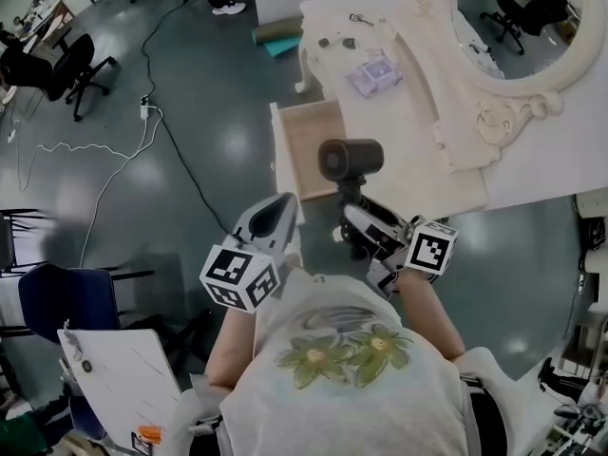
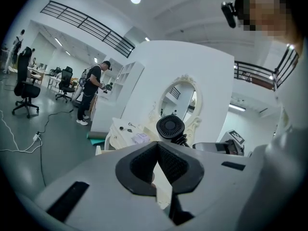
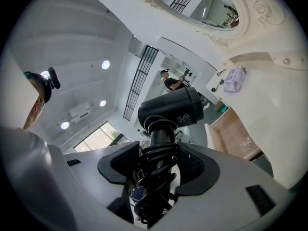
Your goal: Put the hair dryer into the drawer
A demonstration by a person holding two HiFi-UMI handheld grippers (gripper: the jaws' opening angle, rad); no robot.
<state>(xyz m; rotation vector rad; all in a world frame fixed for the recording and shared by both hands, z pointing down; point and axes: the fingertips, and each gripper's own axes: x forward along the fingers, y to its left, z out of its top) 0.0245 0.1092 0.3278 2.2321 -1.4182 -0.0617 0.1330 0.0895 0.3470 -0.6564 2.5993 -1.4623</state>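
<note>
R gripper (image 1: 372, 228) clamped on dryer (image 1: 350, 159) handle + coiled cord, mid-frame, handle running up-frame. Open drawer (image 1: 309, 139) just left of dryer head. L gripper (image 1: 271, 222) pinched closed, empty, lower left.

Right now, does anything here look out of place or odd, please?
Nothing much: the dryer sits clamped in the right gripper, its cord wound round it, and the drawer stands open.
</note>
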